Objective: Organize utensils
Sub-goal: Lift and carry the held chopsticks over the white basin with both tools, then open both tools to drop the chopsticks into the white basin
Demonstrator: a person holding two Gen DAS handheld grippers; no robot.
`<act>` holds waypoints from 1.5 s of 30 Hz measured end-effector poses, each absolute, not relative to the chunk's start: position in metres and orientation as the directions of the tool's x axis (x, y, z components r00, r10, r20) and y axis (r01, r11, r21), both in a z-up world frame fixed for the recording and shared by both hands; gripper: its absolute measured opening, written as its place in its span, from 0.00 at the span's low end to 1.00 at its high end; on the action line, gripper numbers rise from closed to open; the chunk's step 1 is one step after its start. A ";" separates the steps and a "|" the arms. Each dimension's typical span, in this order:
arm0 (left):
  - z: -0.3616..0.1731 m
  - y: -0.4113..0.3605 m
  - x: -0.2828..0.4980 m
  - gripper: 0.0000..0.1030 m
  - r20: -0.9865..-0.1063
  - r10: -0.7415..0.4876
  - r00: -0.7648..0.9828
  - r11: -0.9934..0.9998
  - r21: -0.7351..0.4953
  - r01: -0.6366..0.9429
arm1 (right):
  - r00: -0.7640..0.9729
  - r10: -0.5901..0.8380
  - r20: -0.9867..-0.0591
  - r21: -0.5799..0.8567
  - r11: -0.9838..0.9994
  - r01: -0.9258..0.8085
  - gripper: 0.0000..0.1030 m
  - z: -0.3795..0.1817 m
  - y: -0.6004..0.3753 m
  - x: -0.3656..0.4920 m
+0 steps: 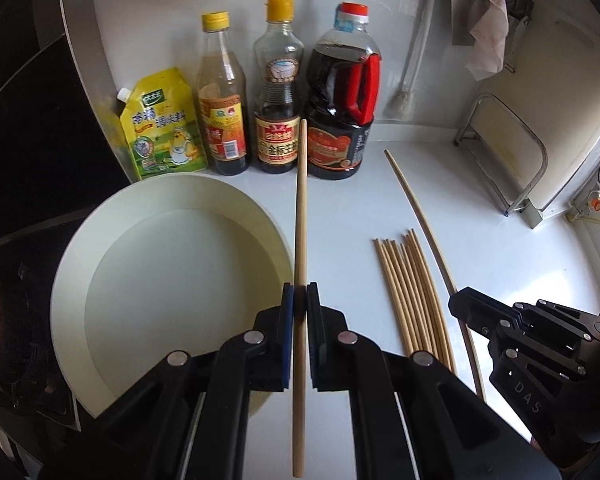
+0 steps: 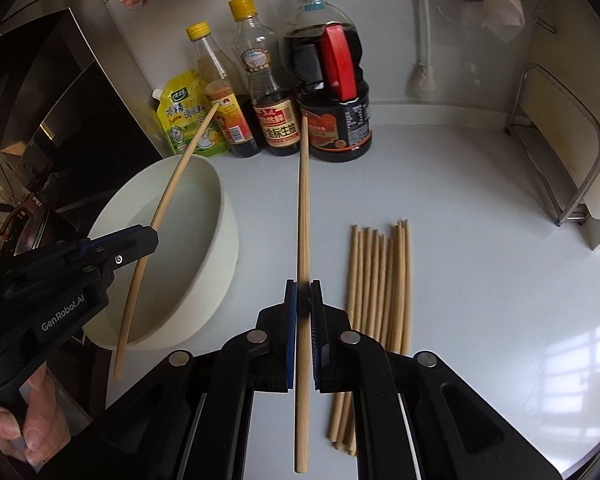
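My left gripper (image 1: pixel 300 294) is shut on a wooden chopstick (image 1: pixel 300 216) and holds it over the right rim of a white bowl (image 1: pixel 112 220). My right gripper (image 2: pixel 303 292) is shut on another chopstick (image 2: pixel 303 208), to the right of the bowl (image 2: pixel 220 232). A bundle of several chopsticks (image 1: pixel 414 296) lies on the white counter between the grippers; it also shows in the right wrist view (image 2: pixel 380 288). The right gripper (image 1: pixel 460 304) and its chopstick (image 1: pixel 416 208) show in the left view. The left gripper (image 2: pixel 152 236) with its chopstick (image 2: pixel 172 188) shows in the right view.
Three sauce bottles (image 1: pixel 276 92) and a yellow seasoning pouch (image 1: pixel 162 128) stand at the back wall. A metal rack with a cutting board (image 1: pixel 540 152) stands at the right. A black stove (image 2: pixel 40 120) lies left of the bowl. A brush (image 1: pixel 400 100) hangs on the wall.
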State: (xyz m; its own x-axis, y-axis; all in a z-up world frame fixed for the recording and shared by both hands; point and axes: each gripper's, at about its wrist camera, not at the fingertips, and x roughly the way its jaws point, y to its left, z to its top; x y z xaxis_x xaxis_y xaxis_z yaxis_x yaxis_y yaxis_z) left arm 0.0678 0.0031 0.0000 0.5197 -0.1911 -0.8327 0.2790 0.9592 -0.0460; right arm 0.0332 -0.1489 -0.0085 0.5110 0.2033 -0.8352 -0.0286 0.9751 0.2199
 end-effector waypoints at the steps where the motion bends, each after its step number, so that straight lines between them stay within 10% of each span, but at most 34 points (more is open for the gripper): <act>1: 0.002 0.011 0.070 0.07 -0.830 -0.187 0.526 0.962 -0.045 0.271 | 0.510 0.210 -0.834 0.222 0.974 -0.037 0.06 -0.007 -0.141 0.036; 40: -0.089 0.152 0.149 0.07 -0.922 -0.057 0.382 0.996 -0.028 0.080 | 0.280 0.298 -0.913 0.246 0.947 -0.204 0.06 -0.082 0.027 0.151; 45: -0.083 0.158 0.147 0.23 -0.914 -0.051 0.402 0.998 -0.032 0.055 | 0.323 0.268 -0.907 0.205 0.955 -0.215 0.27 -0.074 0.024 0.146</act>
State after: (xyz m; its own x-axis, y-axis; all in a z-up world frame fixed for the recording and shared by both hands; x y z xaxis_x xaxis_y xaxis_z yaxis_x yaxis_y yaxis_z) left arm 0.1473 0.1583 -0.0833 0.4016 -0.0513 -0.9144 0.0548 0.9980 -0.0319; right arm 0.1459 0.0243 -0.0743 0.3235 0.2680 -0.9075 -0.2155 0.9547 0.2052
